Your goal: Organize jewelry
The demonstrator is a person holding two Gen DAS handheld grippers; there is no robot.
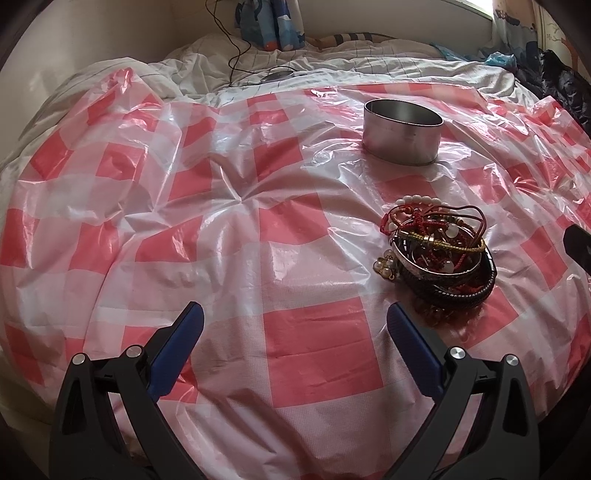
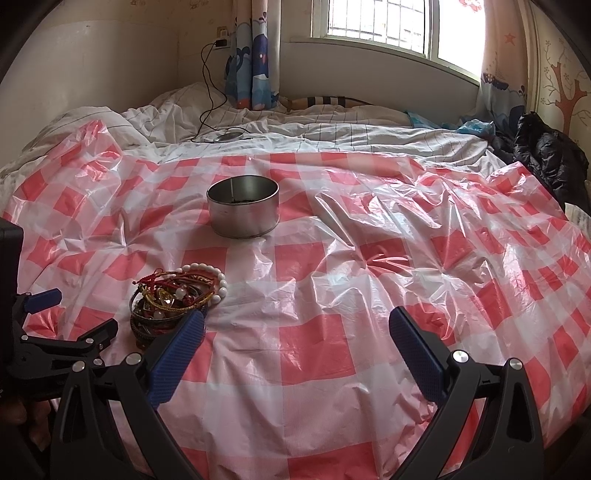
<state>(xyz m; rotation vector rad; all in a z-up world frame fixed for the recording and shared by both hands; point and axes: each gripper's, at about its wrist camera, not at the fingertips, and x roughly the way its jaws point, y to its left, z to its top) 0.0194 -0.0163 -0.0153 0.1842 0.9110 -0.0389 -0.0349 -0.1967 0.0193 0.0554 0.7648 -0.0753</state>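
Note:
A tangled pile of bracelets and bangles lies on the red-and-white checked plastic sheet, with red cords, white beads, a gold bangle and dark braided bands. A round open metal tin stands beyond it. My left gripper is open and empty, just left of and nearer than the pile. In the right wrist view the pile sits at the left and the tin behind it. My right gripper is open and empty; its left finger is next to the pile. The left gripper shows at the far left.
The sheet covers a rumpled white bed quilt. A black cable with a round device lies at the back. A black jacket lies at the right edge. Wall, curtains and a window stand behind the bed.

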